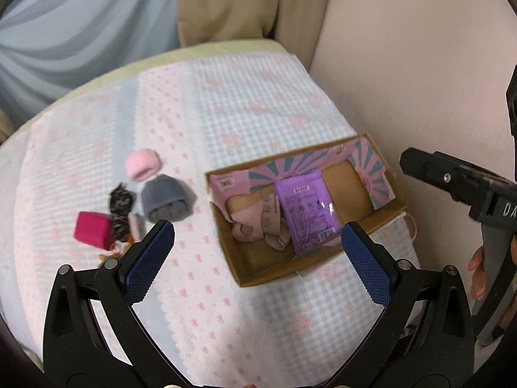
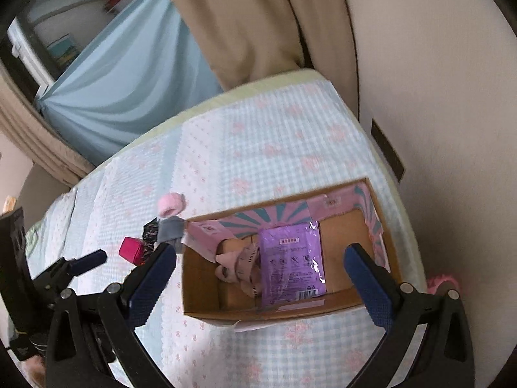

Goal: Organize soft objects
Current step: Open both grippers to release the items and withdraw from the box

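Note:
A cardboard box [image 1: 245, 273] [image 2: 206, 313] sits on the bed and holds a purple packet [image 1: 307, 207] [image 2: 290, 265] and a pink cloth [image 1: 258, 223] [image 2: 236, 265]. Left of it lie a pink roll [image 1: 142, 163] [image 2: 171, 203], a grey roll [image 1: 166, 202] [image 2: 169, 229], a dark patterned item [image 1: 120, 208] and a magenta block [image 1: 92, 229] [image 2: 131, 249]. My left gripper [image 1: 257, 260] is open and empty above the box's near left corner. My right gripper [image 2: 258, 276] is open and empty above the box; its body shows in the left wrist view [image 1: 458, 181].
The bed has a pale blue and pink checked cover [image 1: 226, 103] [image 2: 258, 135]. A cream wall [image 1: 404, 64] runs close along the right. Beige and blue curtains [image 2: 252, 26] hang behind the bed. A pink item [image 2: 441, 283] shows at the bed's right edge.

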A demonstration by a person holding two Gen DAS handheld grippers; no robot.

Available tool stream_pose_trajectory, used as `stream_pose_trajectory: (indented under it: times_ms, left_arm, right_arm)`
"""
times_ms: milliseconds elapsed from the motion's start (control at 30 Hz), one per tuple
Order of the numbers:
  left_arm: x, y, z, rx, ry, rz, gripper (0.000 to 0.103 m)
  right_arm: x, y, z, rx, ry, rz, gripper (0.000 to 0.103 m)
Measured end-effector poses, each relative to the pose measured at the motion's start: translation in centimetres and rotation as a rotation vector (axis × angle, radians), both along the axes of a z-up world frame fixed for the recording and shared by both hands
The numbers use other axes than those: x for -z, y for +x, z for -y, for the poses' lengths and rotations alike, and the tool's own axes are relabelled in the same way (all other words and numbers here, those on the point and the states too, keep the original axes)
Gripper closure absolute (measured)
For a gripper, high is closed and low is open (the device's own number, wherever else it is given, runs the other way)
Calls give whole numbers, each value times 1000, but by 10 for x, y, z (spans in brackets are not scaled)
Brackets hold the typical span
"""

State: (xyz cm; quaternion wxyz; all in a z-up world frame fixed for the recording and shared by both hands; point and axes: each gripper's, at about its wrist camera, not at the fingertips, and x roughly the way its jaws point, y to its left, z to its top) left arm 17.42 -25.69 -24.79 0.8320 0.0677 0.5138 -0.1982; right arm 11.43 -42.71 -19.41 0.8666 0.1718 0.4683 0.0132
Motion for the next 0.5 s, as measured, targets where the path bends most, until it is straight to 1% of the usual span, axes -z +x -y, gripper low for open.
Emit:
stream_pose_trajectory:
  times_ms: [133,267,367,500]
  left_arm:
    - [-34,-13,-22,-41,-19,45,0]
    - [-72,-28,-56,-75,-31,99,0]
    - [-93,-39,-80,-91,-28,142,0]
    - [-118,-49,-123,-120,-16,199,0]
  right_arm:
    - [-34,-9,-22,-27,-49,38,0]
    - [-68,-19,-52,-50,-107,72,0]
    - [-88,-26,-74,-57,-153,92,0]
    - [-112,-35,-110,-49,-174,111,0]
